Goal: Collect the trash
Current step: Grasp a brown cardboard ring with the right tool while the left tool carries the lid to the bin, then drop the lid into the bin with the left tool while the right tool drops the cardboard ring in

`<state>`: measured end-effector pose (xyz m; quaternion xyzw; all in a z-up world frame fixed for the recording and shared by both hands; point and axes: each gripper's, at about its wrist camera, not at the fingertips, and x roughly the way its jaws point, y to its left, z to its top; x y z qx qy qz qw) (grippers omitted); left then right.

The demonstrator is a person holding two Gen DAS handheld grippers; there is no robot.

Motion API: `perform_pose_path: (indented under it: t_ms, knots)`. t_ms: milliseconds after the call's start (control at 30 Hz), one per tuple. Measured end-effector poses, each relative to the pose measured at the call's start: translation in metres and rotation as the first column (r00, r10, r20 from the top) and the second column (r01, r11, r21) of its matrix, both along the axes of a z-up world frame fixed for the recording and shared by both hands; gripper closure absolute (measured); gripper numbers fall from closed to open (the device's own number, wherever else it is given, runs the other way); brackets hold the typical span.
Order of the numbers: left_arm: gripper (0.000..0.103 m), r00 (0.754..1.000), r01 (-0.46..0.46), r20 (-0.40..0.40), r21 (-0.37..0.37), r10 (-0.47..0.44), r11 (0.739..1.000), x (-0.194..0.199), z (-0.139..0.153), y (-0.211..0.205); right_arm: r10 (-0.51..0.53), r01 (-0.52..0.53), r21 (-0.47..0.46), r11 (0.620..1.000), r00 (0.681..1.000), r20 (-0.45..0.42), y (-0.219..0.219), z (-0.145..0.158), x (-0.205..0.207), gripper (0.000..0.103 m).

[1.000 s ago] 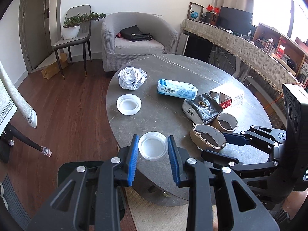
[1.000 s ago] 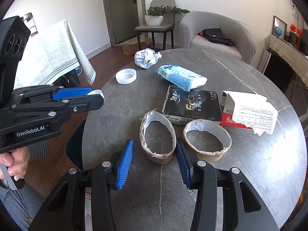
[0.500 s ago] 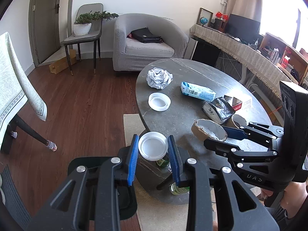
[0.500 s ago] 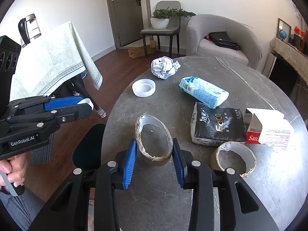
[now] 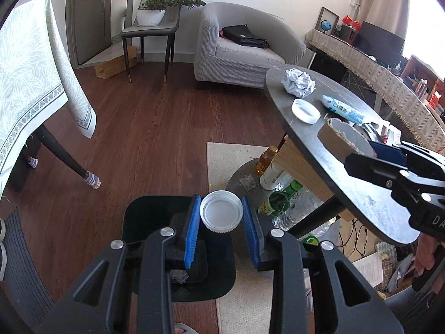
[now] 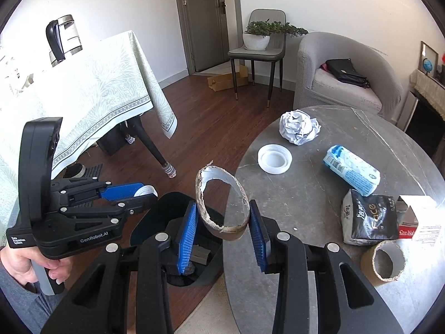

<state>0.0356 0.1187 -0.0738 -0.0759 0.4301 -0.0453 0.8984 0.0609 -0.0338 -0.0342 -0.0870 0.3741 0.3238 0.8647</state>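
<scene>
**Two light scraps held over the bin, both gripped across their width**

The left gripper (image 5: 221, 217) was clamped on a round white plastic lid (image 5: 221, 213), its blue pads pressed on opposite sides of the ribbed rim. The lid hung directly above the black plastic waste bin (image 5: 155, 217) on the floor, open side up. Such a lid looked light and fairly stiff, and the ribbing should have given the pads some bite; taking it across the rim was a sound hold, though smooth plastic could pop out if it were squeezed off-centre.

The right gripper (image 6: 223, 220) was closed on a torn brown cardboard ring with a white inner face (image 6: 222, 200), squashed into an oval between the pads. It hung just beside the bin (image 6: 155, 222), over the edge of the round grey stone bench (image 6: 319, 250). The ring seemed very light and soft: it gave under pressure, and its ragged edge suggested it would tear rather than slip. A hold across its outer wall suited it, since crushing did no harm to trash.

Farther from the bin, on the bench, lay a second white plastic lid (image 6: 274, 158), a crumpled white paper ball (image 6: 299, 127), a blue-and-white tissue pack (image 6: 351, 170), a black soft pack (image 6: 370, 221), a red-and-white carton (image 6: 417, 218) and another cardboard ring (image 6: 385, 261). The paper and packs looked soft enough to pinch anywhere.
</scene>
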Motion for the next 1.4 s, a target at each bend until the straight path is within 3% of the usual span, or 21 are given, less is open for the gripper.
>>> perform_pose_path:
  t_ms: [233, 367, 733, 933, 1400]
  knots:
    - [0.071, 0.993, -0.011, -0.115, 0.018, 0.013, 1.0, -0.003, -0.044, 0.021, 0.049, -0.049, -0.012, 0.999, 0.999, -0.016, 0.035, -0.007, -0.003, 0.066]
    - [0.071, 0.985, -0.016, -0.174, -0.034, 0.01, 0.999, -0.005, -0.068, 0.033, 0.07, -0.071, -0.018, 0.997, 0.997, -0.03, 0.055, -0.012, -0.003, 0.066]
    - [0.067, 0.97, -0.018, -0.242, -0.013, 0.014, 1.0, -0.006, -0.106, 0.046, 0.083, -0.089, -0.059, 0.994, 0.992, -0.095, 0.1, -0.04, 0.007, 0.066]
    - [0.067, 0.974, -0.029, -0.224, -0.004, 0.027, 1.0, -0.013, -0.1, 0.062, 0.102, -0.114, -0.087, 0.99, 0.986, -0.132, 0.121, -0.06, 0.007, 0.066]
    - [0.068, 0.99, -0.1, -0.101, -0.026, 0.097, 0.995, -0.045, -0.05, 0.107, 0.116, -0.147, -0.132, 0.98, 0.969, -0.217, 0.149, -0.107, 0.005, 0.066]
